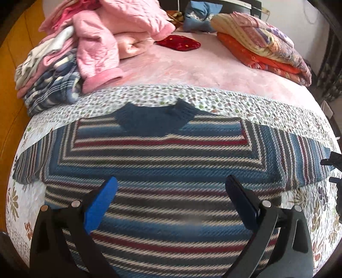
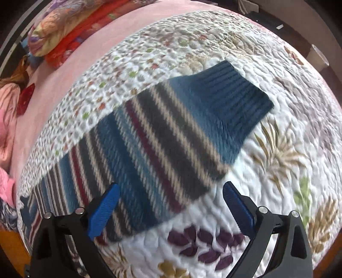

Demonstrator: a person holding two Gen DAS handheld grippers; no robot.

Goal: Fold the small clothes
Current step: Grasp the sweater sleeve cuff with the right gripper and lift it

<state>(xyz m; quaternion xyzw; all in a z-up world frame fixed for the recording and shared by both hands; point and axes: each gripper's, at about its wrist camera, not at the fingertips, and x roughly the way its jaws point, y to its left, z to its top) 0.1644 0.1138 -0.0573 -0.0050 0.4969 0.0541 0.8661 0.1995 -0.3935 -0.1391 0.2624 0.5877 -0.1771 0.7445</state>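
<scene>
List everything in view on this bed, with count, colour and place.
sweater: one, striped blue, grey, cream and dark red, spread flat on the quilt; its sleeve ends in a blue ribbed cuff.
quilt: one, white with a floral print, under the sweater.
bedsheet: one, pink, beyond the quilt.
pile of clothes: one, mostly pink with some white and blue plaid, far left.
folded blankets: one stack, orange, yellow and purple, far right.
pouch: one, dark red, on the pink sheet.
pillow: one, blue, at the far edge.
left hand-held gripper: open, over the sweater body.
right hand-held gripper: open, over the sleeve.
</scene>
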